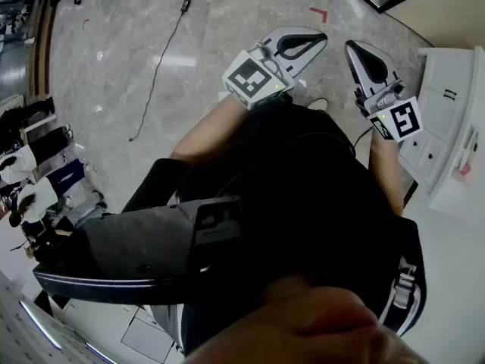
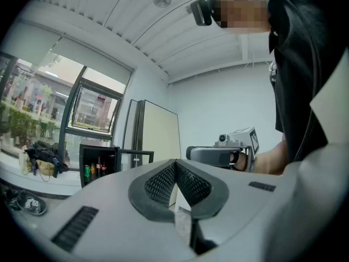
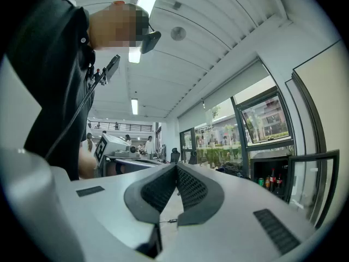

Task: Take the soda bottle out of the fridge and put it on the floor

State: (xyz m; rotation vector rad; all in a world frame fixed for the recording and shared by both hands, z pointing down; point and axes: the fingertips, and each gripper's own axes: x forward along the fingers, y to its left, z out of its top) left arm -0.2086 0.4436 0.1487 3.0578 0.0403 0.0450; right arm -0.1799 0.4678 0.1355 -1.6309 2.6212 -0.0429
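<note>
Left gripper (image 2: pixel 175 162), right gripper (image 3: pixel 176 166): jaws pressed together, empty; only the gripper views show the fridge (image 2: pixel 97 168), left of the left jaws.

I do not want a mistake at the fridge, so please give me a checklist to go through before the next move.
1. Left tongs open: not ok, shut and empty.
2. Right tongs open: not ok, shut and empty.
3. Fridge door open: ok.
4. Bottles inside: ok; which one is soda, cannot tell.
5. Tongs close to fridge: not ok, well apart.
6. Floor free: ok, except a cable.
</note>
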